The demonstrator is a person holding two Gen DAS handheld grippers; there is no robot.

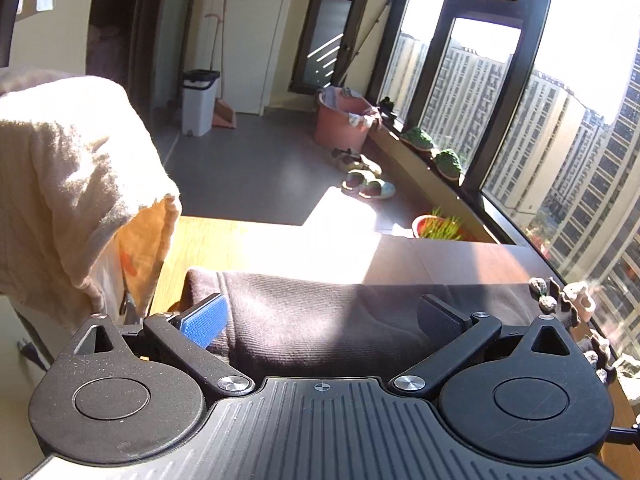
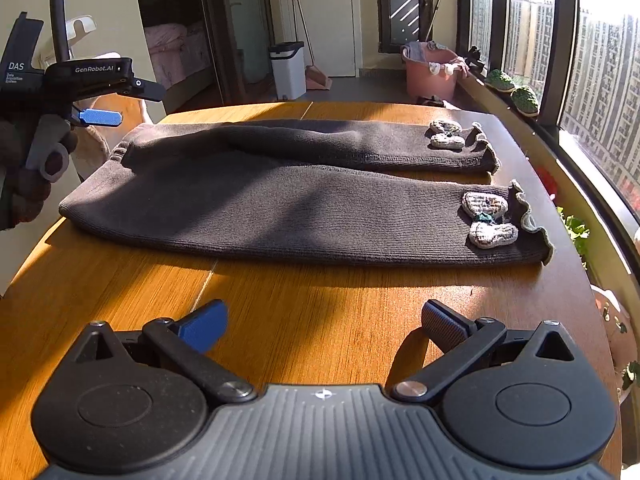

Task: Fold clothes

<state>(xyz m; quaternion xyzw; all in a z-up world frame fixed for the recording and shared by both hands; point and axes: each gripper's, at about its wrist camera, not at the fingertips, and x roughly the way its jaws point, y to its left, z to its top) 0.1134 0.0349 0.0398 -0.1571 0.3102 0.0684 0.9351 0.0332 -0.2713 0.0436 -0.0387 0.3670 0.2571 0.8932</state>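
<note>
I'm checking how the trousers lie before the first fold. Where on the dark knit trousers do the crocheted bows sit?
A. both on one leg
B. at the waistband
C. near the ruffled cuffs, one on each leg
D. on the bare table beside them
C: in the right wrist view each leg of the dark knit trousers carries a crocheted bow beside its ruffled cuff.

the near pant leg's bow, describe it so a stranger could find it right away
On the round wooden table lie dark knit trousers, legs pointing at the window. The bow sits beside the nearer leg's ruffled cuff; it has a teal knot and lies closer than its twin.
</note>
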